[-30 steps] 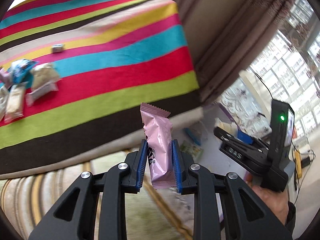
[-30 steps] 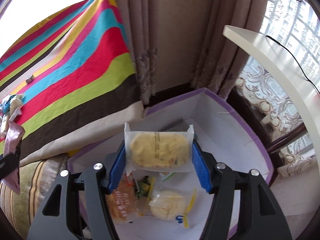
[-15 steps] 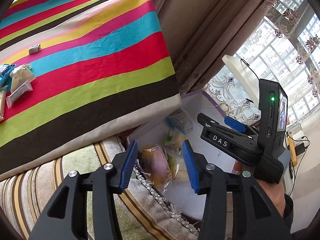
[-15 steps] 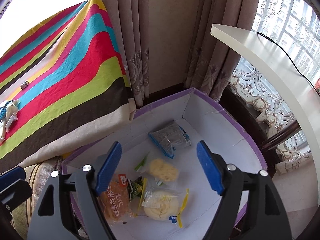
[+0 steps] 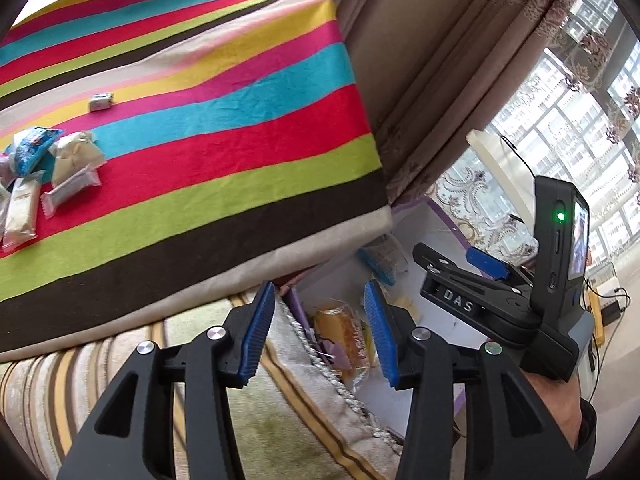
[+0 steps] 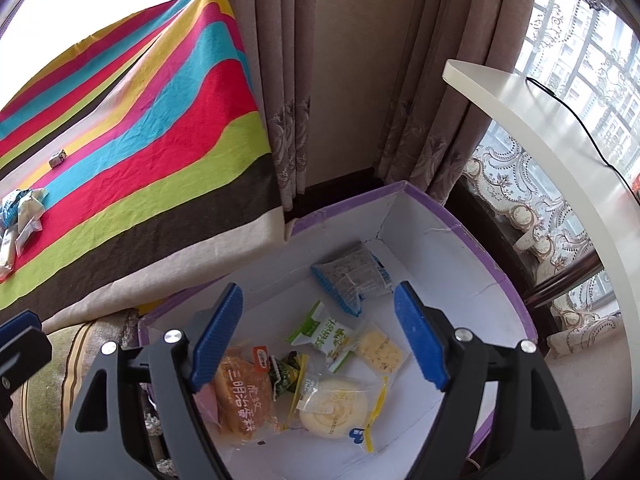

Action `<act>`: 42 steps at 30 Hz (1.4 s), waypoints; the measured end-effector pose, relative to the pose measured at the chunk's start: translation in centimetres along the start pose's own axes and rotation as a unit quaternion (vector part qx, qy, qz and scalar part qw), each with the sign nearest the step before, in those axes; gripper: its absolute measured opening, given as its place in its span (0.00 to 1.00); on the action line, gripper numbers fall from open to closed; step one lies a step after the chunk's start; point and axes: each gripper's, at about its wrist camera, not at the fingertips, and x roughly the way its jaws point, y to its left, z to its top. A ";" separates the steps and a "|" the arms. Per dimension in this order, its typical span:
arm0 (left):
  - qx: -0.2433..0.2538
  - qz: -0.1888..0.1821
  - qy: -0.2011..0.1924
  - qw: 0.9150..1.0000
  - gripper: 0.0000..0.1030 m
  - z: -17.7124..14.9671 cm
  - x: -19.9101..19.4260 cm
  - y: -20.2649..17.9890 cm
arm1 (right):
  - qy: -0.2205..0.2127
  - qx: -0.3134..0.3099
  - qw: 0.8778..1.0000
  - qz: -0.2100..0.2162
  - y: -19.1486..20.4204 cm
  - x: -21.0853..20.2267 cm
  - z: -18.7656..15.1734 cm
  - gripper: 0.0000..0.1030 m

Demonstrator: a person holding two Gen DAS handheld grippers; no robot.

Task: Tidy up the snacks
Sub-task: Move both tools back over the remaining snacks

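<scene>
A white box with a purple rim (image 6: 472,236) stands on the floor beside the striped bed and holds several snack packs: an orange bread pack (image 6: 242,396), a round cake pack (image 6: 334,408), a yellow cake square (image 6: 380,354), a green-and-white packet (image 6: 322,330) and a blue-edged pack (image 6: 348,278). My right gripper (image 6: 318,338) is open and empty above the box. My left gripper (image 5: 320,334) is open and empty over the box's near edge, with the bread pack (image 5: 344,338) between its fingers. More snack packs (image 5: 44,176) lie on the bed at the left.
The striped bedspread (image 5: 200,120) covers the bed, with a small wrapped item (image 5: 100,102) on it. Curtains (image 6: 280,80) hang behind the box. A white shelf (image 6: 552,120) juts out at the right. A striped cushion edge (image 5: 280,400) lies below my left gripper.
A second ago my left gripper held a pink packet and my right held a yellow cake pack. Both opened and the packs dropped into the box. Both grippers have since shifted slightly.
</scene>
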 end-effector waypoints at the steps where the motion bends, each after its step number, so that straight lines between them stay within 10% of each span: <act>1: -0.003 0.002 -0.001 1.000 0.44 0.0 -0.1 0.3 | 0.000 -0.002 1.000 0.001 0.2 -0.1 0.0 0.76; 17: -0.085 0.079 -0.058 0.992 0.46 0.6 -4.6 8.8 | 0.003 -0.049 0.998 0.048 6.2 -1.0 0.6 0.76; 42: -0.234 0.196 -0.122 0.944 0.52 0.3 -12.2 27.5 | -0.043 -0.140 0.982 0.123 22.9 -2.6 2.1 0.76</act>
